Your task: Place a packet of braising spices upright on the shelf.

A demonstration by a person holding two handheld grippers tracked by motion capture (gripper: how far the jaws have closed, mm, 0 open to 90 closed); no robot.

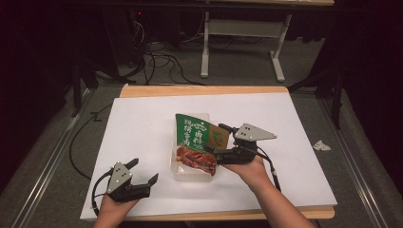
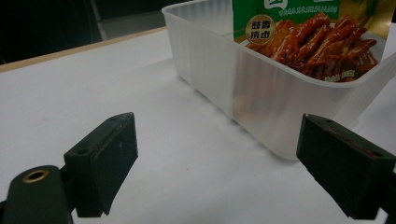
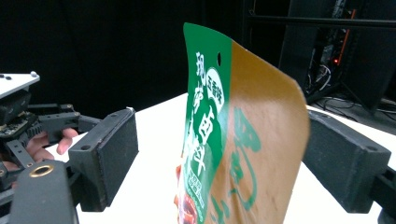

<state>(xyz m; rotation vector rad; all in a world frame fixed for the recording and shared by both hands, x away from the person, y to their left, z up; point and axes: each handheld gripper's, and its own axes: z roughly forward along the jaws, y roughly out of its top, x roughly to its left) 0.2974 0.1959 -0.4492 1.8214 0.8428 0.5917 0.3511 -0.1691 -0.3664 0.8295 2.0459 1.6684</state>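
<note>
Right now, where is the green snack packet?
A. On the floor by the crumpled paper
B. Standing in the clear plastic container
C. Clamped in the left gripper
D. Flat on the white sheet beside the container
B: the green snack packet stands with its lower end inside the clear plastic container, between the open jaws of the right gripper, which do not press it.

Snack packet (image 1: 195, 142) standing in tub (image 1: 177, 170) mid-table, left gripper (image 1: 142, 177) left of tub, right gripper (image 1: 216, 138) right of packet

Overhead light on the white sheet (image 1: 142, 133), surroundings near black. Soft low-res frames. Snack pouch (image 3: 229, 140) blurred close up, glossy sheen; faint shadow beside the plastic tub (image 2: 243, 88).
</note>
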